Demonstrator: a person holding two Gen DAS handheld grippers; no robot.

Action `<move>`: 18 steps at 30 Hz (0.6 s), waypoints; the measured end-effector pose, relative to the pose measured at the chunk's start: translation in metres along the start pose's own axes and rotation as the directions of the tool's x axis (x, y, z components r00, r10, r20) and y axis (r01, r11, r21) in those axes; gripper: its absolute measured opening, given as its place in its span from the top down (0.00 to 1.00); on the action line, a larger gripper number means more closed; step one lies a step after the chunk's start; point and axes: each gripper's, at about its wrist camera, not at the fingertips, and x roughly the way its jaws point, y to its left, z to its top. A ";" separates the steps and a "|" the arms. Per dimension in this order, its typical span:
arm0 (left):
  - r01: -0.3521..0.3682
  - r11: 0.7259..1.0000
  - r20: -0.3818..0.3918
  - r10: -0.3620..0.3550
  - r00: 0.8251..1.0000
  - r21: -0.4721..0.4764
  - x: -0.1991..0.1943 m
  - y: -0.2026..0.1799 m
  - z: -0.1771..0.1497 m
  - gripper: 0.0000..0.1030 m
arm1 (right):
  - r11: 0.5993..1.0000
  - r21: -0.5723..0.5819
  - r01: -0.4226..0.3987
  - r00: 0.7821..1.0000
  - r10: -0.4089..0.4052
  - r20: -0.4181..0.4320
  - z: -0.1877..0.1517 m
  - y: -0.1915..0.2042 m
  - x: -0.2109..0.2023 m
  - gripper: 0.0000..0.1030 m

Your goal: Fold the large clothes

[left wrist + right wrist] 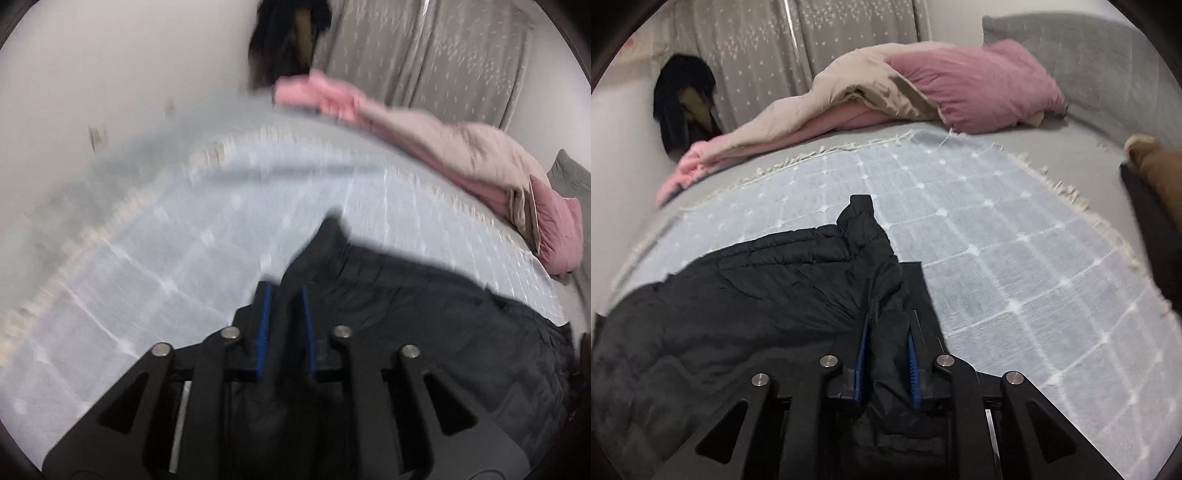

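With each hand-held gripper, left and right, clamped on the black jacket over the bed, slippery padding could slide free, spoiling the fold.

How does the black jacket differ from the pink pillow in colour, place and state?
The black jacket is dark and quilted; the pink pillow is plain pink. The jacket is pinched by the left gripper and the right gripper; the pillow is untouched. The jacket is over the blue checked cloth; the pillow lies beyond it.
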 end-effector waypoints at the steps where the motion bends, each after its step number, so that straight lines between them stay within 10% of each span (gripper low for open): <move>1: 0.013 1.000 0.044 -0.014 0.999 0.022 -0.017 -0.008 0.002 0.57 | 1.000 -0.004 0.001 1.000 0.000 0.031 0.002 0.005 -0.012 0.71; 4: 0.143 0.986 0.092 -0.151 0.984 0.089 -0.051 -0.040 -0.013 0.39 | 0.994 -0.009 -0.105 0.987 0.106 0.123 -0.001 0.027 -0.048 0.40; 9: 0.251 0.943 -0.105 -0.233 0.967 0.220 -0.028 -0.091 -0.057 0.33 | 0.932 -0.128 -0.341 0.939 0.342 -0.007 -0.031 0.099 -0.052 0.39; 13: 0.155 0.972 -0.152 -0.129 0.980 0.175 -0.001 -0.057 -0.063 0.33 | 0.955 -0.137 -0.263 0.965 0.257 -0.060 -0.043 0.086 -0.027 0.39; 18: -0.040 0.997 -0.162 0.051 0.985 0.070 0.007 0.029 -0.051 0.33 | 0.994 0.078 -0.081 0.992 0.087 -0.088 -0.042 -0.023 0.004 0.40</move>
